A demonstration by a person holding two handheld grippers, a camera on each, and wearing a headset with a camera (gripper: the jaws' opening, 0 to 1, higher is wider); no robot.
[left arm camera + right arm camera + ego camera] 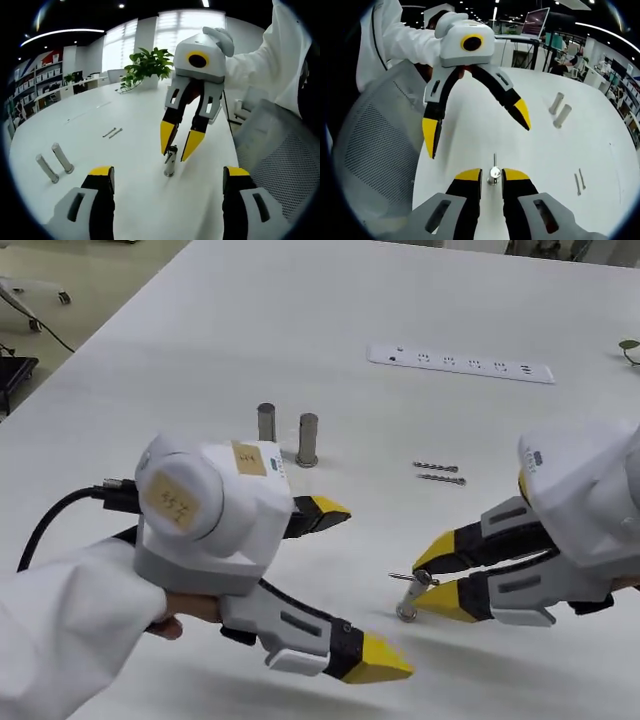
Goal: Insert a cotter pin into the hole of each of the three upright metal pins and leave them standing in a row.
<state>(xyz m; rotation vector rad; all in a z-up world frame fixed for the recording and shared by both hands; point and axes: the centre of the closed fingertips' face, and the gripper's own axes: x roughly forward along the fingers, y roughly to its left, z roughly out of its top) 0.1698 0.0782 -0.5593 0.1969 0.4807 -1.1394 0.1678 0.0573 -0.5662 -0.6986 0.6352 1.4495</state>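
A short metal pin [409, 600] stands on the white table [300, 330] with a cotter pin [401, 577] through its top. My right gripper [420, 585] straddles that top, jaws a narrow gap apart; in the right gripper view [491, 175] slivers of table show beside the pin [494, 174]. My left gripper [355, 588] hovers wide open just left of it, holding nothing, and faces the pin [170, 162]. Two bare metal pins [266, 422] [307, 440] stand upright side by side farther back. Two loose cotter pins [438, 473] lie to their right.
A white power strip [460, 363] lies at the far side of the table. A mesh chair [280, 165] stands at the near table edge beside the person in a white sleeve [50, 640]. A potted plant [147, 65] stands far off.
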